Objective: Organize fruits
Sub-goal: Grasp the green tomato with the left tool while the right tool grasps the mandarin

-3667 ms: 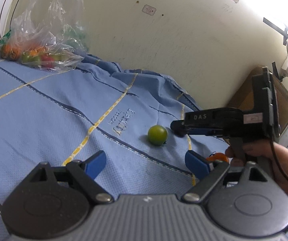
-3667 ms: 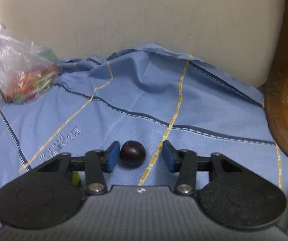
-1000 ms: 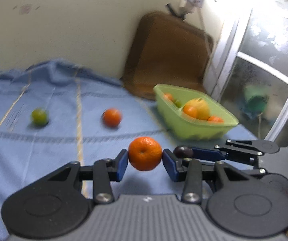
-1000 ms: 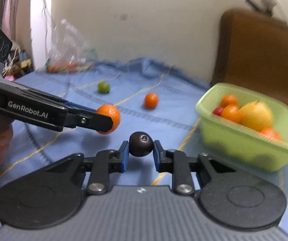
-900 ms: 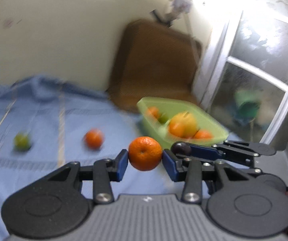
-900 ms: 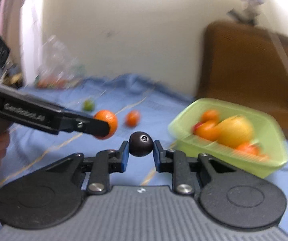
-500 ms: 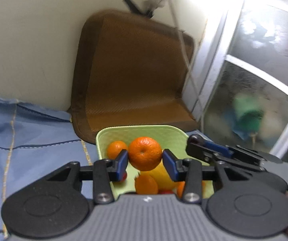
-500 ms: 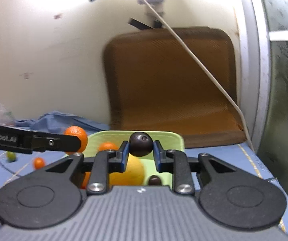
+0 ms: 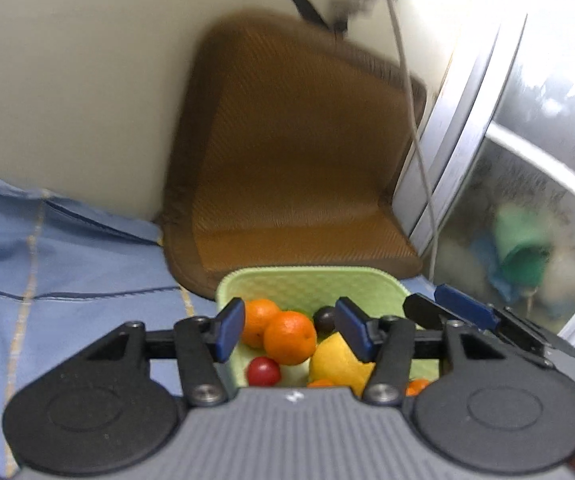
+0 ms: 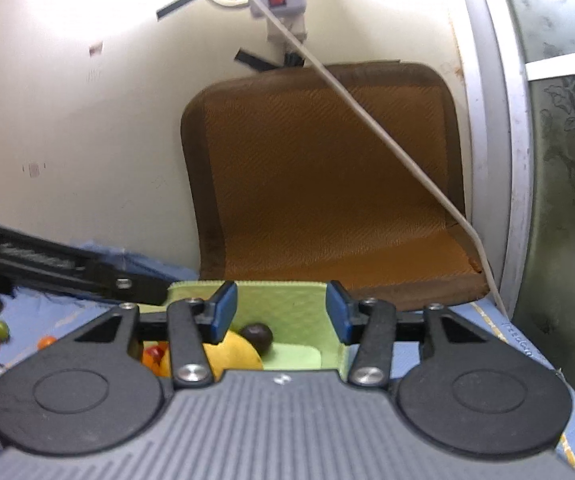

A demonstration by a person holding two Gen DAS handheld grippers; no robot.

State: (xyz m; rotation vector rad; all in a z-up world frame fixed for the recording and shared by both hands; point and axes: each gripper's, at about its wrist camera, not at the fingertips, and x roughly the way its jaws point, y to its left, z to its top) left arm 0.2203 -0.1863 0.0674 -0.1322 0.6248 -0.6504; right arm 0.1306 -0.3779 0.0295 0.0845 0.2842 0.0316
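Fruit dropping into the green basket, both hand-held grippers letting go above it.

Left wrist view: the left hand-held gripper point(image 9: 290, 332) hangs over the green basket point(image 9: 307, 282), its blue pads spreading apart with nothing pressed between them; the orange point(image 9: 289, 337) sits just beyond, clear of both pads, among another orange point(image 9: 259, 320), a yellow fruit point(image 9: 337, 362), a small red fruit point(image 9: 263, 372) and a dark plum point(image 9: 324, 319). The right hand-held gripper point(image 9: 443, 312) reaches in from the right over the basket rim. A brown mat point(image 9: 295, 168) leans on the far wall, and blue cloth point(image 9: 67, 264) spreads to the left.
Right wrist view: the right hand-held gripper point(image 10: 281, 316) is opening too, jaws empty, with the dark plum point(image 10: 258, 336) lying in the basket point(image 10: 287, 312) below, beside the yellow fruit point(image 10: 231, 354). The left hand-held gripper point(image 10: 143, 286) enters from the left, and far left on the cloth lie a green fruit point(image 10: 0, 329) and a small orange one point(image 10: 46, 342).
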